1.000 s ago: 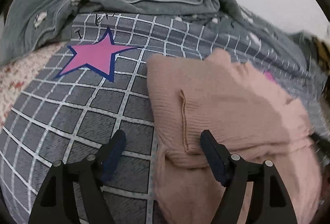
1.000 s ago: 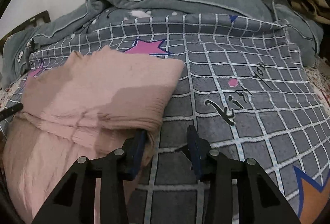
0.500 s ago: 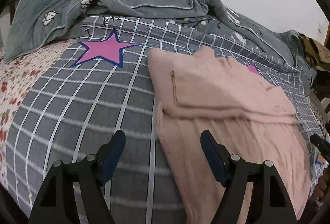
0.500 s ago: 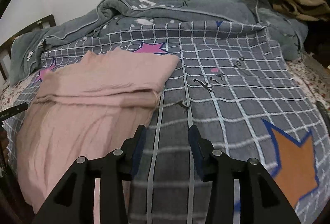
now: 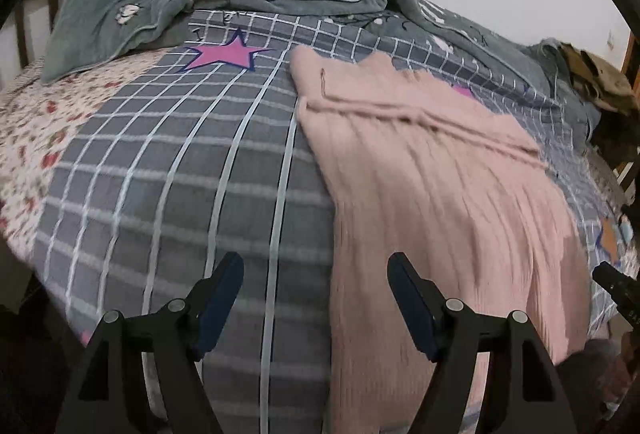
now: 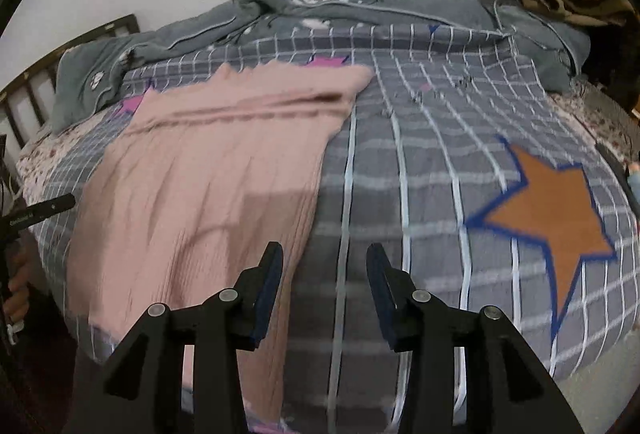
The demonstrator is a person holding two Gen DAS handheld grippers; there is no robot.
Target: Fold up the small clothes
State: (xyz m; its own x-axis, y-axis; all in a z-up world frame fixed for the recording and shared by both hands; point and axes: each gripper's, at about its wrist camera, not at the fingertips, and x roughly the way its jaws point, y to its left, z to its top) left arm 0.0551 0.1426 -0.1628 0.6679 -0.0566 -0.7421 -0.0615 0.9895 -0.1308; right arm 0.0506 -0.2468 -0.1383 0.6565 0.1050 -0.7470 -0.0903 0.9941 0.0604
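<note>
Item: pink knit garment [image 5: 436,170], lying flat on the grid-patterned bedcover [image 5: 192,170] of a bed, its far end folded back over itself in a band, its long axis running away from both tools toward the rumpled grey blanket [image 5: 248,0] at the wall. Left tool [image 5: 316,298]: jaws spread wide, nothing between them, hovering clear above the cover; the garment's near left edge lies just right of its centre line, with the right-hand finger over the knit and the left-hand finger over bare cover. Right tool [image 6: 324,290]: jaws partly apart, empty, likewise clear of the cloth; the garment [image 6: 216,170] lies ahead and to its left, the right edge passing just beside its left-hand finger. Judgement: the two tools flank the garment's near end, each about equally near its own bottom corner, so the next fold likely calls for both to take that hem and carry it along the long axis toward the folded band. Pink star [image 5: 226,54] and orange star [image 6: 556,218] are printed on the cover.
</note>
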